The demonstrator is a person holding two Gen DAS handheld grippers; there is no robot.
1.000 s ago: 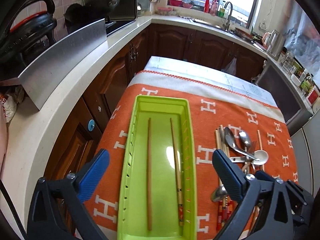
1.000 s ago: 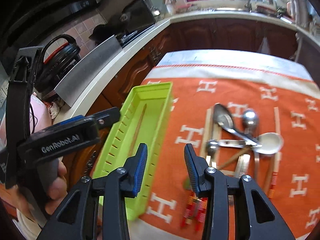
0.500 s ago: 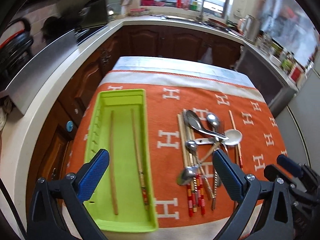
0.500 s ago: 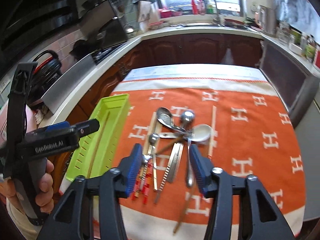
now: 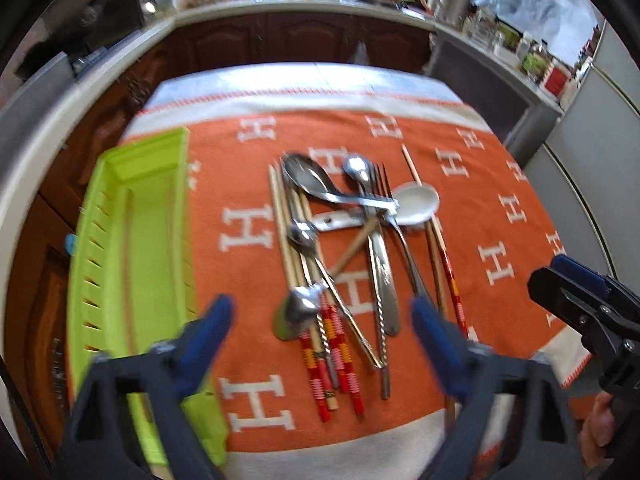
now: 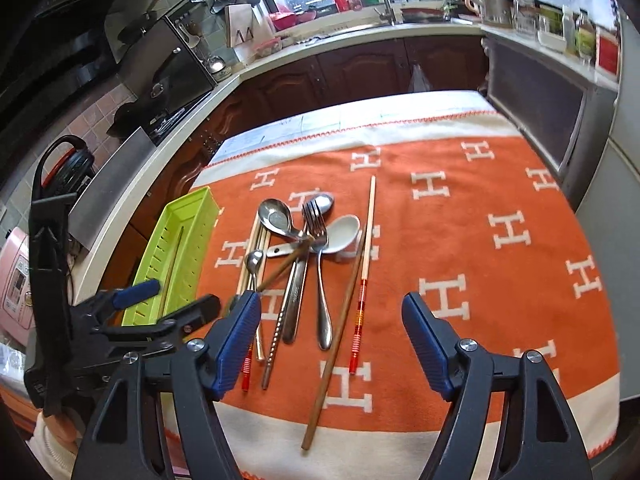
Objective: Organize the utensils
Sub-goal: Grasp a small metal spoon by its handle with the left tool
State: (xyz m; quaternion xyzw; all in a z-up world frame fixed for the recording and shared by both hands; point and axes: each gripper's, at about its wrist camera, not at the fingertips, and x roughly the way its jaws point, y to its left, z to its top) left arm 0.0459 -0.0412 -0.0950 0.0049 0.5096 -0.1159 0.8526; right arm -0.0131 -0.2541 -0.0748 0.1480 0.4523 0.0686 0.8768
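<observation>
Kitchen counters with dark wood cabinets ring a table draped in an orange cloth [image 6: 500, 184] patterned with white letters, a green tray [image 6: 176, 248] at its left edge. Spoons, a fork and chopsticks lie in a pile [image 6: 304, 256] just ahead of both grippers, long axes pointing mostly away from them. Left gripper [image 5: 320, 324], jaws just closing yet apart and empty, hovers over the handles; right gripper [image 6: 332, 344], jaws just opening, empty, straddles the brown chopstick [image 6: 336, 344].
</observation>
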